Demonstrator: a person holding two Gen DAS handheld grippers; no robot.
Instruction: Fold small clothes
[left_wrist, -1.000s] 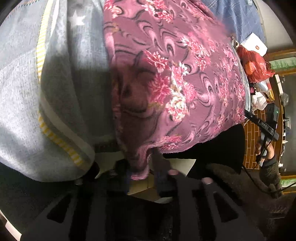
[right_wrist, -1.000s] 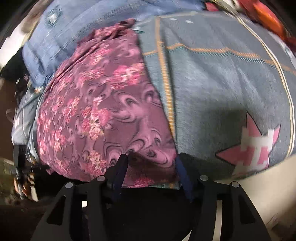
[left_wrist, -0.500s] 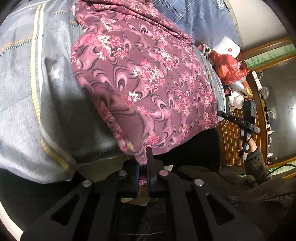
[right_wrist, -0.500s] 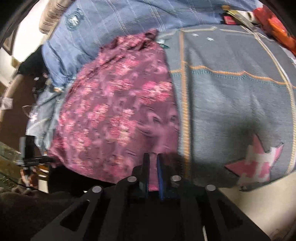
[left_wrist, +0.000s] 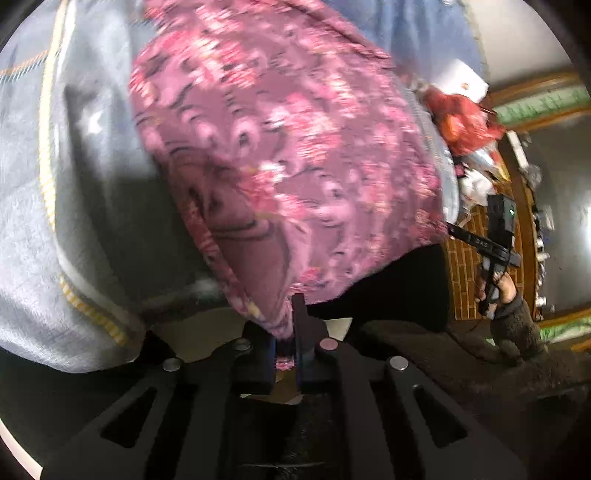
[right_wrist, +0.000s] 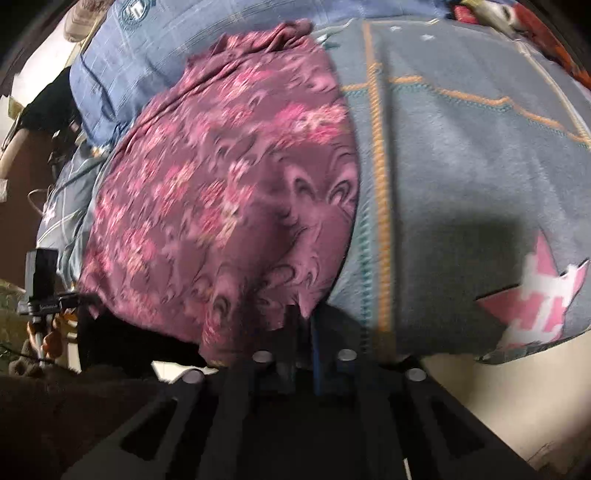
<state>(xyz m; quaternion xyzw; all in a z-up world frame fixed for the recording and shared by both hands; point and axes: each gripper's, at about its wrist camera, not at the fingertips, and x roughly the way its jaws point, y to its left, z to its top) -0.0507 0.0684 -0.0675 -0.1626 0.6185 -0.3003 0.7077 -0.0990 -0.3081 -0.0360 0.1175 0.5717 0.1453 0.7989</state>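
Floral garment (left_wrist: 295, 147): no readable writing.

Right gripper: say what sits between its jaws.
The near edge of the purple floral cloth, pinched in the right gripper; the right wrist view shows it.

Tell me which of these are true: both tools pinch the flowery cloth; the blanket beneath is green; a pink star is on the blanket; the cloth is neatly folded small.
1. Both tools pinch the flowery cloth. True: left tool and right tool are shut on its near edge.
2. The blanket is green. False: it is grey with orange lines.
3. A pink star is on the blanket. True.
4. The cloth is folded small. False: it lies spread out.
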